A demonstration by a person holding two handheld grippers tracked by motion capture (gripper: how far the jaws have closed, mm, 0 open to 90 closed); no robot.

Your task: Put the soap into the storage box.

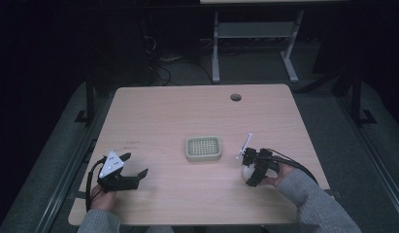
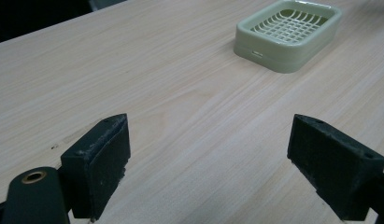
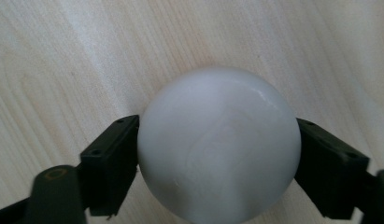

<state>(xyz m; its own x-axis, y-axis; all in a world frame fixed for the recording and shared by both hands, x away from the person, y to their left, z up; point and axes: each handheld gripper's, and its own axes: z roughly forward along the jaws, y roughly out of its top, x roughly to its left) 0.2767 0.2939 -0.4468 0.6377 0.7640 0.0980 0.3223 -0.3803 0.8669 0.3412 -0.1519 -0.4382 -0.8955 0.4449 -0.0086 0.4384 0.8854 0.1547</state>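
Gripping white rounded soap [image 3: 217,144] between fingers [image 3: 110,165] of right gripper [image 1: 249,170]; both pads pressed against its sides, widest part taken so slippery rounded shape is less likely to squirt out. Soap seen low over counter [image 3: 63,60], contact with wood cannot be told. Green slotted soap dish [image 1: 203,148] lies ahead and left of right fingers, apart, likely destination. Left gripper [image 1: 134,171] held spread wide, nothing between fingers [image 2: 98,163], parked low over counter, dish [image 2: 288,33] well ahead and right of them, out of right hand's path.
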